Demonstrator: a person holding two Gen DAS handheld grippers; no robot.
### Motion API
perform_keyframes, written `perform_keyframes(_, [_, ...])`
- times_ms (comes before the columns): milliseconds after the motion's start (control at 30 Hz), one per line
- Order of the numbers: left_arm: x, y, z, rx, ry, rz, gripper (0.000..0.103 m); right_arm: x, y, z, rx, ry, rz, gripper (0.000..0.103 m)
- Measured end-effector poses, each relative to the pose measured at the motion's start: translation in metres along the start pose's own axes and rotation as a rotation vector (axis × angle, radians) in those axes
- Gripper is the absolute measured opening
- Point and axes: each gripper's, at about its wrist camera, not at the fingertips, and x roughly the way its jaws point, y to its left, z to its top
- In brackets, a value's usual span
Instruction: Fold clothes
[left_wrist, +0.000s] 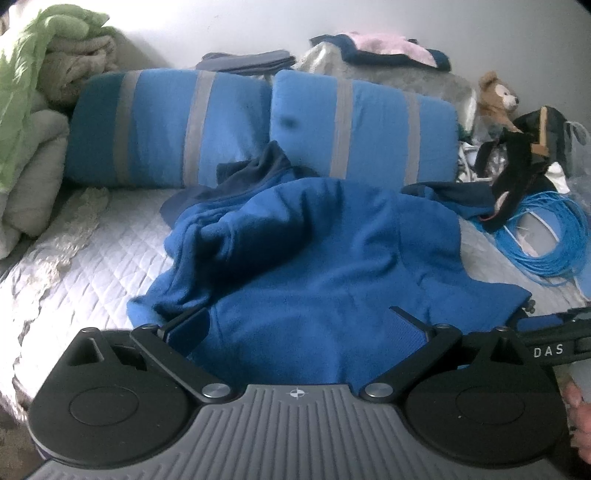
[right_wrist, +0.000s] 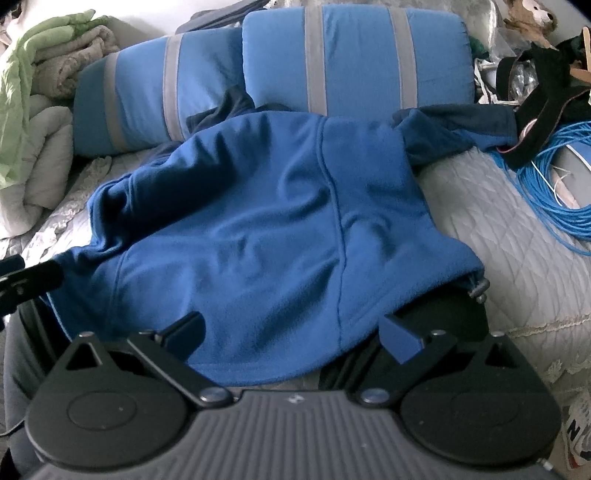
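Soft rumpled blue fleece (right_wrist: 258, 221), quilted bed (right_wrist: 498, 229)

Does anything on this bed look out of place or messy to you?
Yes. A coil of blue cable lies on the quilt to the right of the blue fleece, odd among bedding. The fleece is rumpled, one sleeve bunched at its left.

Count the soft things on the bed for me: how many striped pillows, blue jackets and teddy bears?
Striped pillows: 2, left pillow and right pillow
Blue jackets: 1, the blue fleece jacket
Teddy bears: 1, the teddy bear
Total: 4
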Motion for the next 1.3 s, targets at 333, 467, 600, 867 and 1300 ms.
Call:
perform_keyframes(333, [0.004, 0.024, 0.065, 0.102, -0.096, -0.038, 0.103, -0.008, -0.001, 0.044, -0.11, -0.09, 0.005, 0.103])
perform_keyframes(467, [0.014, 0.034, 0.08, 0.098, -0.074, -0.001, 0.103, -0.004, -0.005, 0.062, -0.126, -0.095, 0.025, 0.103])
perform_keyframes(600, [0.022, 0.045, 0.081, 0.081, -0.036, 0.008, 0.103, 0.0, -0.014, 0.07, -0.107, -0.092, 0.076, 0.103])
perform_keyframes(867, [0.033, 0.093, 0.068, -0.016, 0.084, -0.023, 0.103, -0.003, -0.049, 0.075, -0.038, -0.109, 0.133, 0.103])
perform_keyframes(1300, [0.056, 0.174, 0.034, -0.334, 0.297, -0.163, 0.086, -0.006, -0.113, 0.07, 0.084, -0.066, 0.035, 0.103])
